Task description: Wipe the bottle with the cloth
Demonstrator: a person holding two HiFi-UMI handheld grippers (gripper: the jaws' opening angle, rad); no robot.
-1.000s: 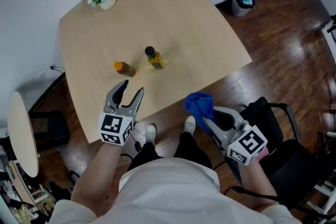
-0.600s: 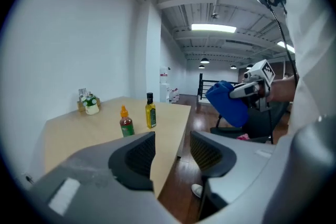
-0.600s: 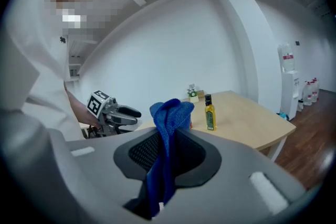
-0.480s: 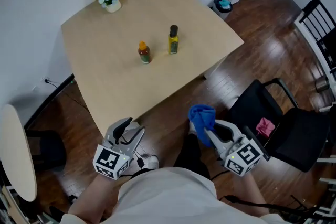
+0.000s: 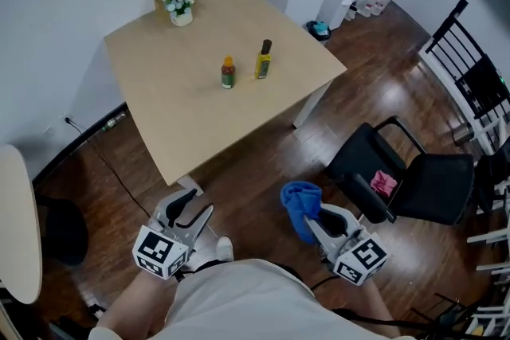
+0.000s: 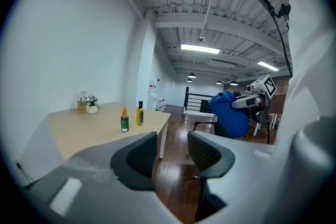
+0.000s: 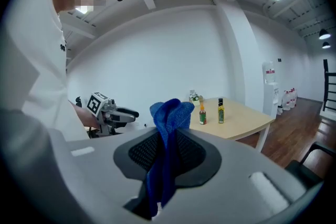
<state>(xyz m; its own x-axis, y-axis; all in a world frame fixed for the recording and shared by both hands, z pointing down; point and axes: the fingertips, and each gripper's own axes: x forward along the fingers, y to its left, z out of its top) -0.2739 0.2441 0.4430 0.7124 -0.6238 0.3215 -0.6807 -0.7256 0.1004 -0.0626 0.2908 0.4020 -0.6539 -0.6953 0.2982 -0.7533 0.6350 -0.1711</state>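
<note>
Two bottles stand mid-table: a yellow one with a black cap (image 5: pixel 263 60) (image 6: pixel 140 113) (image 7: pixel 220 110) and a shorter red one with an orange cap (image 5: pixel 228 73) (image 6: pixel 124 120) (image 7: pixel 202 113). Both grippers hang over the floor, well short of the table's near edge. My left gripper (image 5: pixel 194 209) (image 6: pixel 173 147) is open with nothing between its jaws. My right gripper (image 5: pixel 315 215) (image 7: pixel 167 139) is shut on a blue cloth (image 5: pixel 300 201) (image 7: pixel 169 118) (image 6: pixel 229 113), which bunches above its jaws.
A small flower pot (image 5: pixel 181 10) and a card holder sit at the far corner of the wooden table (image 5: pixel 159 131). A black chair (image 5: pixel 414 187) with a pink item (image 5: pixel 383 182) stands to the right. A round white table edge (image 5: pixel 16 227) is at the left.
The table and bottles have drawn away from me; both grippers, earlier at the table's near edge, now hang over the floor. The right gripper still holds the cloth.
</note>
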